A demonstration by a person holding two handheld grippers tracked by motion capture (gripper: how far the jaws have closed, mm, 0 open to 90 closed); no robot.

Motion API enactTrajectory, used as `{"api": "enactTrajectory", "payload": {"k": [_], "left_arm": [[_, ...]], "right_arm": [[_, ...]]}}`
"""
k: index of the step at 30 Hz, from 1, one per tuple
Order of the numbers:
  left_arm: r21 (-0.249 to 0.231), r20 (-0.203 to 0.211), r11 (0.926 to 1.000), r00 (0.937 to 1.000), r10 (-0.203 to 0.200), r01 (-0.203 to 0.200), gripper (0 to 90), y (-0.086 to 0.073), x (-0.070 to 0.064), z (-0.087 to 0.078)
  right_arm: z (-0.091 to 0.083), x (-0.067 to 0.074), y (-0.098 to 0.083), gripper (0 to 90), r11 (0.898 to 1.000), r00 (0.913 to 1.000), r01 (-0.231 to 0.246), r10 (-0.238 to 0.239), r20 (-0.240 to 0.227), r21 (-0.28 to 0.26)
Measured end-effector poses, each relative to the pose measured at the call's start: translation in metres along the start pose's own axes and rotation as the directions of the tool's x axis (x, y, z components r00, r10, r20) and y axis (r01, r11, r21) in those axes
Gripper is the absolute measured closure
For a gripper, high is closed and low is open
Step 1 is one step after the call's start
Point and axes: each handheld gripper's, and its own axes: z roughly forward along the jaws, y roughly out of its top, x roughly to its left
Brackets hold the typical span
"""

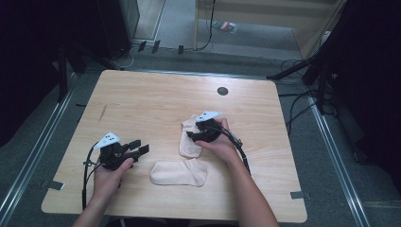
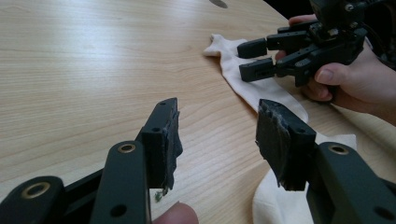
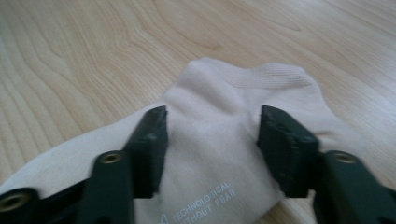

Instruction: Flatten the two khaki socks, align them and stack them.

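Note:
Two pale beige socks lie on the wooden table (image 1: 142,94). The upper sock (image 1: 188,145) (image 2: 243,81) (image 3: 233,81) runs away from the person, and printed lettering shows on it in the right gripper view. My right gripper (image 1: 190,132) (image 2: 252,58) (image 3: 212,116) hovers low over this sock, jaws open on either side of its middle, and the fabric lies flat beneath them. The lower sock (image 1: 178,173) (image 2: 275,200) lies crosswise near the front edge. My left gripper (image 1: 141,145) (image 2: 217,109) stands open to the left of both socks, with nothing between its jaws.
A small dark round hole (image 1: 222,91) sits in the table near its far edge. Bare wood stretches across the left and far parts of the table. Cables and dark stands (image 1: 302,71) lie on the floor beyond the table's right corner.

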Motion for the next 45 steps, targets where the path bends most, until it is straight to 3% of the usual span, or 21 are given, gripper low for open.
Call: {"api": "enactTrajectory", "payload": {"k": [4,5,8,11,16,22,26,30,32,34,35,37,39,41,42,43,45], "left_arm": [[-0.007,0.0,0.9998,0.9999,-0.016,0.016,50.4,0.001,0.001,0.0],[-0.007,0.001,0.9998,0.9999,-0.016,0.016,50.4,0.001,0.002,0.001],[-0.01,0.009,0.9998,0.9998,-0.019,0.019,50.3,0.001,0.0,0.003],[-0.009,0.013,0.9998,0.9998,-0.016,0.016,50.2,0.001,-0.001,0.004],[-0.011,0.024,0.9999,0.9997,-0.006,0.006,50.1,0.003,-0.005,0.005],[-0.013,0.07,0.9992,0.9968,0.038,-0.037,49.4,0.002,-0.019,0.004],[-0.006,0.073,0.9978,0.9951,0.066,-0.066,48.7,0.001,-0.024,0.003],[0.001,0.067,0.9979,0.9956,0.065,-0.065,48.7,-0.002,-0.022,0.001],[0.002,0.063,0.9981,0.9962,0.061,-0.061,48.7,-0.003,-0.02,0.0],[0.0,0.055,0.9983,0.9968,0.058,-0.058,48.7,-0.003,-0.019,0.0],[0.0,0.053,0.9984,0.997,0.056,-0.056,48.7,-0.004,-0.018,-0.001],[0.002,0.05,0.9987,0.9974,0.052,-0.052,48.7,-0.004,-0.016,-0.001],[0.004,0.048,0.9988,0.9977,0.049,-0.049,48.8,-0.004,-0.015,0.0],[0.007,0.043,0.9989,0.998,0.045,-0.046,48.7,-0.005,-0.014,0.001],[0.009,0.043,0.9989,0.998,0.046,-0.047,48.8,-0.005,-0.014,0.002],[0.01,0.045,0.9988,0.9979,0.047,-0.048,48.8,-0.005,-0.014,0.003],[0.011,0.041,0.9985,0.9977,0.053,-0.054,48.7,-0.005,-0.014,0.003]], "right_arm": [[-0.003,0.004,0.0,83.4,1.0,0.9986,0.004,-0.005,0.052,0.004],[-0.003,0.006,0.002,86.5,1.0,0.9971,0.002,-0.003,0.076,0.016],[-0.007,0.008,0.007,87.6,0.998,0.9913,-0.049,0.046,0.123,0.028],[-0.018,0.016,0.016,87.7,0.996,0.9838,-0.091,0.094,0.153,-0.025],[-0.047,0.037,0.037,87.7,0.979,0.9671,-0.15,0.174,0.186,-0.135],[-0.081,0.065,0.051,87.7,0.949,0.9523,-0.207,0.251,0.173,-0.238],[-0.092,0.083,0.049,87.7,0.918,0.9422,-0.274,0.316,0.111,-0.287],[-0.077,0.096,0.04,87.7,0.914,0.9343,-0.281,0.33,0.134,-0.291],[-0.065,0.095,0.032,87.6,0.913,0.92,-0.297,0.352,0.172,-0.279],[-0.054,0.089,0.022,87.5,0.902,0.8898,-0.33,0.395,0.228,-0.277],[-0.05,0.085,0.016,87.5,0.897,0.8702,-0.344,0.416,0.264,-0.278],[-0.048,0.075,0.006,87.3,0.868,0.8228,-0.399,0.481,0.302,-0.295],[-0.05,0.067,-0.003,87.0,0.851,0.7833,-0.422,0.516,0.346,-0.313],[-0.054,0.061,-0.009,85.5,0.847,0.7594,-0.429,0.526,0.383,-0.314],[-0.057,0.059,-0.012,81.5,0.839,0.7475,-0.439,0.539,0.388,-0.32],[-0.06,0.056,-0.015,77.1,0.832,0.7394,-0.455,0.551,0.387,-0.317],[-0.067,0.052,-0.019,66.7,0.822,0.7338,-0.476,0.567,0.374,-0.313]]}}
